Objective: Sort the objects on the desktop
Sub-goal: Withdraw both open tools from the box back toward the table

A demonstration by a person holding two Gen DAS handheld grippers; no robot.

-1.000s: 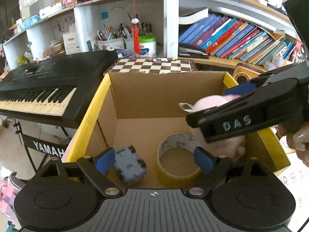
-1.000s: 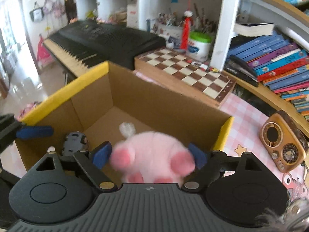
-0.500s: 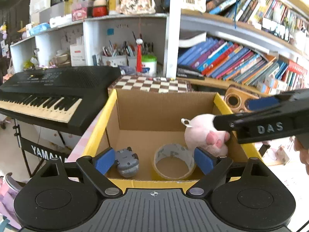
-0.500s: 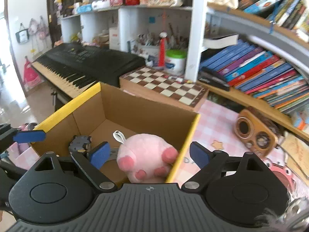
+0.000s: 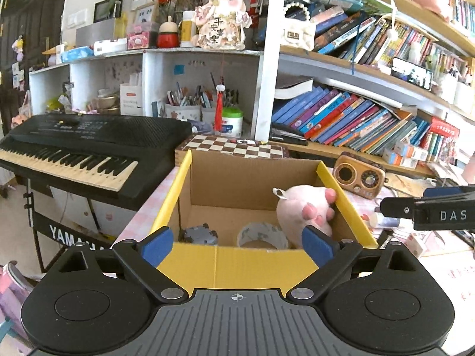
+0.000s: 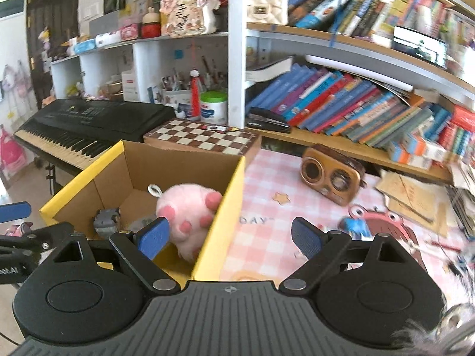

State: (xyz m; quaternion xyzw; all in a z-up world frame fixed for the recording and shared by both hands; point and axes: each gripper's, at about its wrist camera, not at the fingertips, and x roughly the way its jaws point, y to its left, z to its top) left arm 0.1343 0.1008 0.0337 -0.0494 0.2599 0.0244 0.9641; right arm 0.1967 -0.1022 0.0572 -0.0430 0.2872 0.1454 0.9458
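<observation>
A cardboard box (image 5: 170, 204) with yellow rims stands in front of both grippers. Inside it a pink plush toy (image 5: 299, 207) leans on the right wall, beside a tape roll (image 5: 261, 234) and a grey toy car (image 5: 199, 234). My left gripper (image 5: 237, 246) hovers just before the box's near wall; its jaws are opening and hold nothing. My right gripper (image 6: 230, 237) is open and empty, straddling the box's right wall (image 6: 225, 216) from above, with the plush (image 6: 184, 204) and car (image 6: 107, 222) below left. Each gripper shows at the edge of the other's view: the right gripper (image 5: 415, 200), the left gripper (image 6: 26, 222).
A black keyboard (image 5: 89, 148) stands left of the box and a chessboard (image 5: 231, 145) behind it. On the pink checked cloth (image 6: 267, 178) to the right sit a brown retro radio (image 6: 332, 175), a small blue toy (image 6: 354, 227) and papers. Bookshelves fill the back.
The right gripper let go of the pink plush, which now rests in the box. Both grippers drew back and rose; the right one also swung right over the box wall.
</observation>
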